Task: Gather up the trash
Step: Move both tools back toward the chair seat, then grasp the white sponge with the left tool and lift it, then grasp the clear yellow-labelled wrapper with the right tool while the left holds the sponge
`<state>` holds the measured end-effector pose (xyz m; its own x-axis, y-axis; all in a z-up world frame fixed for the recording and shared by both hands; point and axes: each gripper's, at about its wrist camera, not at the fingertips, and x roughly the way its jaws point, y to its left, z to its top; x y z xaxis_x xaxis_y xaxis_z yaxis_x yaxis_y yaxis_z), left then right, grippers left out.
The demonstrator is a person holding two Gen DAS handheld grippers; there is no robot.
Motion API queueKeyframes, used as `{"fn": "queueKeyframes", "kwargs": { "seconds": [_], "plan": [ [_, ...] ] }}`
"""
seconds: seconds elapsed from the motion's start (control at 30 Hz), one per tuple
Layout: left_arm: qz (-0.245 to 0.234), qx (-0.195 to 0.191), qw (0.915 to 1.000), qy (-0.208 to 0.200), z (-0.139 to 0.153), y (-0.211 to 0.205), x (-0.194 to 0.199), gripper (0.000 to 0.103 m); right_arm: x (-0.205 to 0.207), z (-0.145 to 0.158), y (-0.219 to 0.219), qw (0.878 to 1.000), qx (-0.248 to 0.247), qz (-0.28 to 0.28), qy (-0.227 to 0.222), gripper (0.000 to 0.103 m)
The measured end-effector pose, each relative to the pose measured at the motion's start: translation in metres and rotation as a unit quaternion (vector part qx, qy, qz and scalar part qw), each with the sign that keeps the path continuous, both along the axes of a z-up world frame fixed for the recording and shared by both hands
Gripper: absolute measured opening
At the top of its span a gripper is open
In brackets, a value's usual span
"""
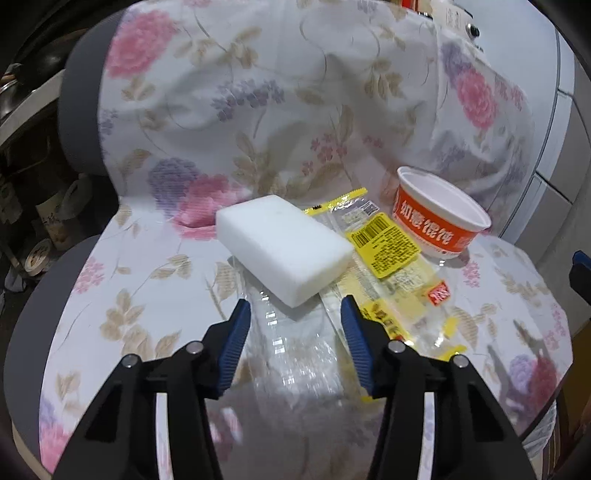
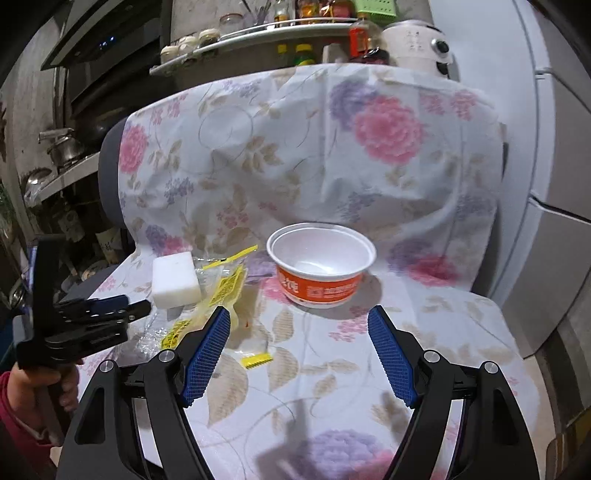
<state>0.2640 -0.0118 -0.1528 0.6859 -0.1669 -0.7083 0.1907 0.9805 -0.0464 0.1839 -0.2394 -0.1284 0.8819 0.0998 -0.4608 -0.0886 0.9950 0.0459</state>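
On a chair draped in floral cloth [image 1: 155,266] lie a white foam block [image 1: 282,245], a yellow and clear plastic wrapper [image 1: 388,251], a crumpled clear plastic film [image 1: 295,350] and an empty orange paper bowl [image 1: 439,214]. My left gripper [image 1: 295,314] is open, just above the clear film and in front of the foam block. My right gripper [image 2: 299,321] is open and empty, a short way in front of the bowl [image 2: 321,262]. The right wrist view also shows the foam block [image 2: 175,280], the wrapper [image 2: 218,295] and the left gripper [image 2: 136,306].
The chair back [image 2: 295,155] rises behind the trash under the floral cloth. A white fridge [image 2: 561,177] stands at the right. Kitchen shelves with jars and bottles [image 2: 258,33] lie behind. Pots and clutter [image 2: 62,147] fill the left.
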Motion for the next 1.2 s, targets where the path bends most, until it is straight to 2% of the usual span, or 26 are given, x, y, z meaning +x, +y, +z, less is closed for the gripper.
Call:
{"fn": "queueKeyframes", "kwargs": {
  "seconds": [0.23,0.27,0.3,0.4,0.57,0.7,0.73,0.87,1.03,1.2],
  "plan": [
    [-0.019,0.033,0.9990,0.022,-0.013,-0.014,0.032,0.049,0.012,-0.007,-0.001,1.000,-0.003,0.001,0.013,0.077],
    [-0.019,0.034,0.9990,0.022,-0.014,-0.014,0.034,0.032,0.014,-0.008,-0.001,1.000,-0.005,0.000,0.014,0.077],
    [-0.017,0.033,0.9990,0.023,-0.015,-0.015,0.035,0.032,0.014,-0.008,-0.001,1.000,-0.006,0.000,0.015,0.077],
    [-0.011,0.009,0.9999,0.001,-0.007,-0.008,0.027,0.028,0.015,-0.011,0.001,1.000,-0.006,0.002,0.021,0.077],
    [0.003,-0.021,0.9989,-0.042,0.019,0.008,0.001,0.027,0.016,-0.013,0.013,1.000,-0.004,0.015,0.026,0.077],
    [0.020,-0.037,0.9977,-0.054,0.033,0.029,-0.024,0.028,0.019,-0.015,0.033,0.999,-0.008,0.036,0.027,0.077],
    [0.024,-0.040,0.9974,-0.056,0.034,0.035,-0.031,0.028,0.022,-0.016,0.039,0.999,-0.006,0.045,0.029,0.075],
    [0.036,-0.043,0.9972,-0.049,0.032,0.048,-0.043,0.028,0.040,-0.024,0.061,0.997,-0.001,0.068,0.047,0.047],
    [0.042,-0.046,0.9972,-0.042,0.026,0.058,-0.046,0.028,0.074,-0.032,0.077,0.995,-0.012,0.073,0.062,0.048],
    [0.044,-0.042,0.9973,-0.041,0.022,0.060,-0.041,0.029,0.112,-0.040,0.071,0.994,0.018,0.060,0.095,0.050]
  ]
}}
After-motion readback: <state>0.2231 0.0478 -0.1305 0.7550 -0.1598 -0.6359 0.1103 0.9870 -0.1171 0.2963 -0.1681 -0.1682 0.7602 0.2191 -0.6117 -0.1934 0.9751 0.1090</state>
